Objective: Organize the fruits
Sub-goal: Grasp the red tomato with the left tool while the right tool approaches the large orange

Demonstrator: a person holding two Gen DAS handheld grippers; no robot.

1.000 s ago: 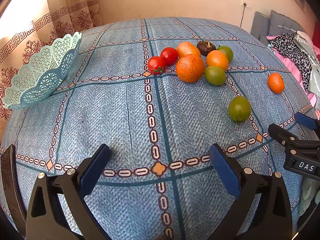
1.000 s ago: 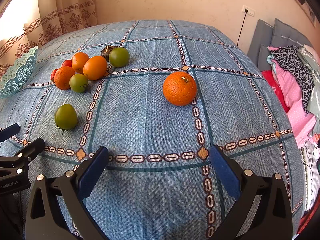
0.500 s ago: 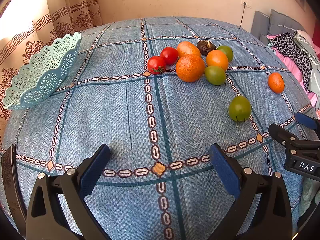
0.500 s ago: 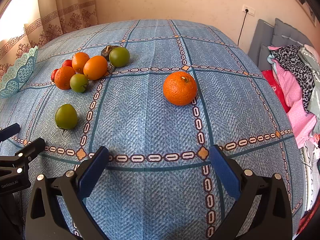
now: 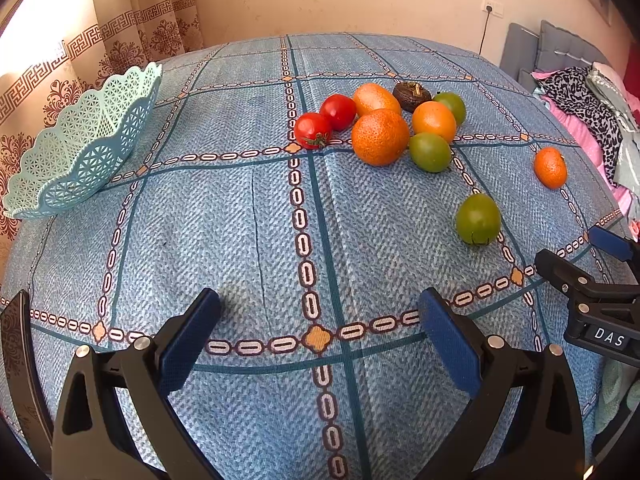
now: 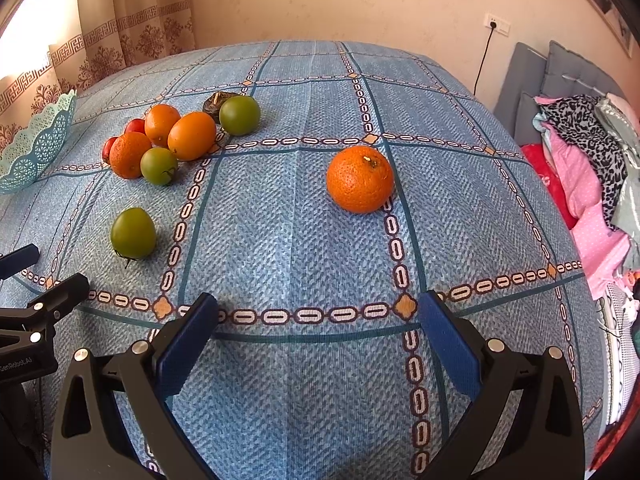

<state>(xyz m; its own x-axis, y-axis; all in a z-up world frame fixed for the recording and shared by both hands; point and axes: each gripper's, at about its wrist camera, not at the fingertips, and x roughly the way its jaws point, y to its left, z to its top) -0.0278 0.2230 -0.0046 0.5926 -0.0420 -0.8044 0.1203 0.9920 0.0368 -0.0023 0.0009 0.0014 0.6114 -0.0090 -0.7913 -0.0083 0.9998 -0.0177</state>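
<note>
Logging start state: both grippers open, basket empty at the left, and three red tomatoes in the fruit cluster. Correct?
Not quite: the cluster holds two red tomatoes, as the left wrist view shows. The rest stands: left gripper and right gripper open, basket empty at the left.

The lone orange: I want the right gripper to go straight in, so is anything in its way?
Nothing visible: only bare blue cloth lies between the open right gripper and the lone orange.
</note>
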